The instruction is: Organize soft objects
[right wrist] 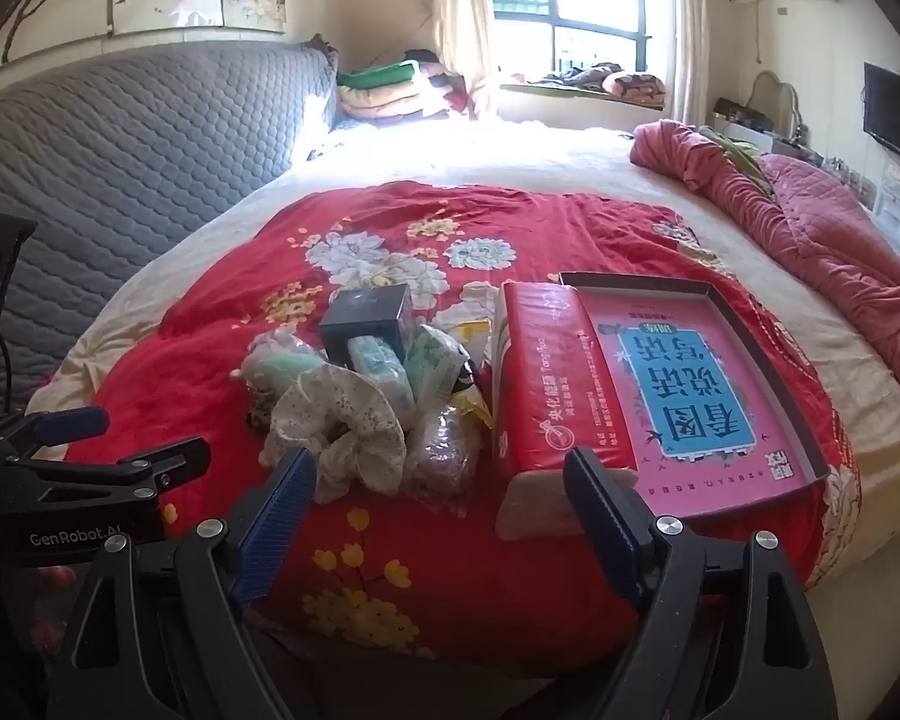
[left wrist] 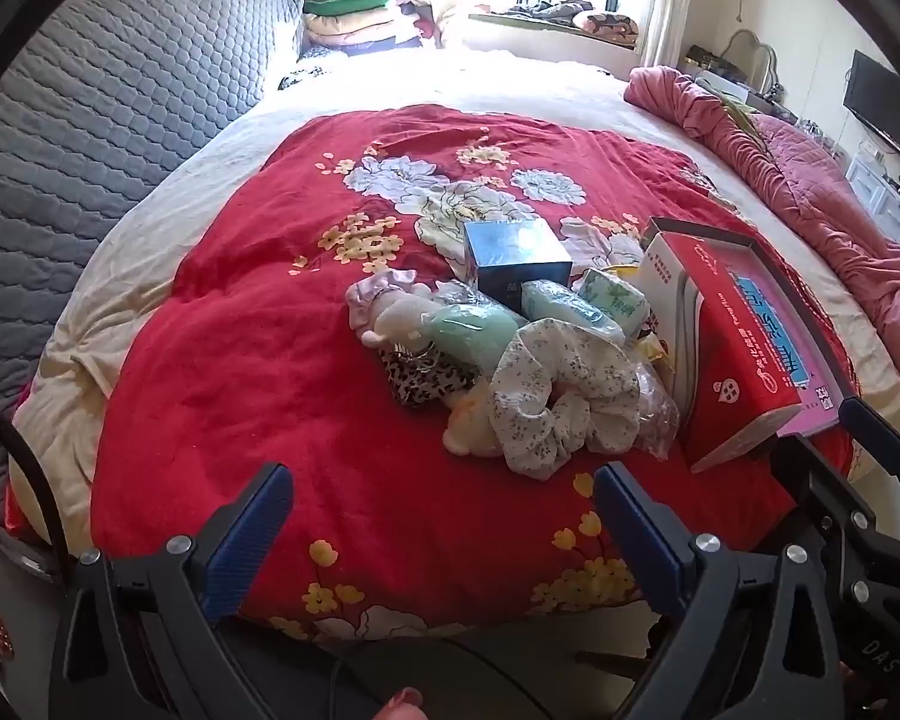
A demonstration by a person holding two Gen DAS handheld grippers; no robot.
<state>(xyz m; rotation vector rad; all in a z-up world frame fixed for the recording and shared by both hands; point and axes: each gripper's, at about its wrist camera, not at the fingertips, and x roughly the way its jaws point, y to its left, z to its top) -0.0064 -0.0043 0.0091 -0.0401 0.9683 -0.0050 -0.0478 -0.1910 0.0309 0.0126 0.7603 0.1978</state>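
Observation:
A heap of soft things lies on the red flowered blanket [left wrist: 270,360]: a white floral scrunchie [left wrist: 561,402], a pale green pouch [left wrist: 471,330], a pink frilly scrunchie [left wrist: 378,294], a leopard-print piece [left wrist: 426,381] and small tissue packs [left wrist: 570,309]. A dark blue box [left wrist: 516,255] stands behind them. To the right lies a red tissue pack [right wrist: 555,372] against a shallow box lid [right wrist: 744,360] holding a pink book. My left gripper [left wrist: 444,498] is open, short of the heap. My right gripper [right wrist: 441,480] is open with nothing between its fingers, near the white floral scrunchie [right wrist: 342,426] and the red pack's near end.
The blanket lies on a cream bed with a grey quilted headboard [left wrist: 90,138] at the left. A crumpled pink quilt [right wrist: 810,240] runs along the right side. Folded bedding [right wrist: 384,90] is stacked by the window. The left gripper's body [right wrist: 78,468] shows at the right view's left edge.

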